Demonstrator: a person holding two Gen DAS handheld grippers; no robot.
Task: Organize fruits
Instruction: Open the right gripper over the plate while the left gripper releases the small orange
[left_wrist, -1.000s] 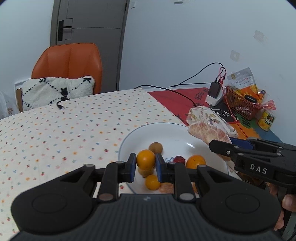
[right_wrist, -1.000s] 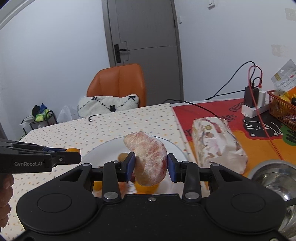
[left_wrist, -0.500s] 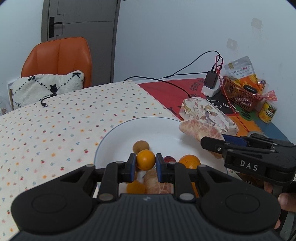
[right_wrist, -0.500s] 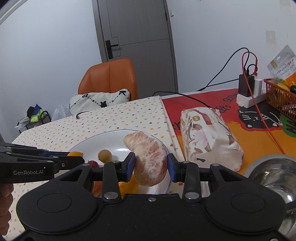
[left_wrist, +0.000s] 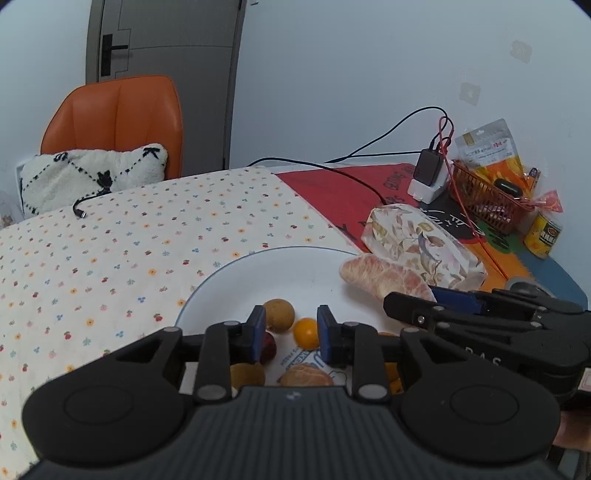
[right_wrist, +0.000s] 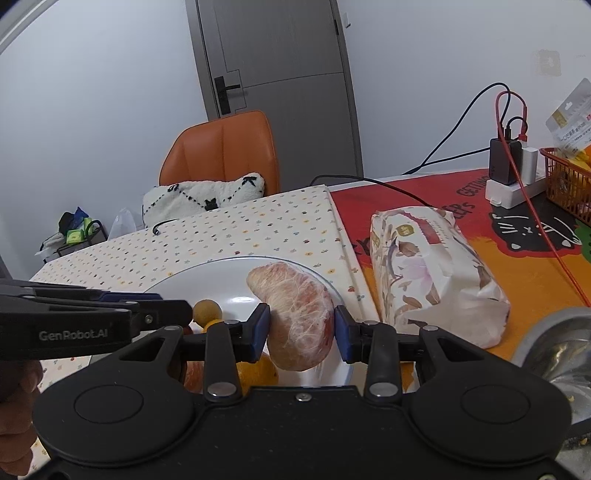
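Pomelo segment (right_wrist: 299, 317) clamped in your right hand-held gripper (right_wrist: 302, 326), above the white plate's (right_wrist: 221, 275) right rim.

Your left hand-held gripper (left_wrist: 291, 334) is open and empty over the small orange fruit (left_wrist: 306, 333) on the plate. Risk: releasing the segment here may tip it off the rim onto the table (left_wrist: 129, 240); excess squeeze may rupture its membrane.

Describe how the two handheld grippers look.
Both are matte black plastic, each with a ribbed body, two round discs, silver rivets and blue-padded jaws. The left gripper reads "GenRobot.AI" in grey on its side; the right gripper shows grey letters "DAS". No cables or sleeves show.
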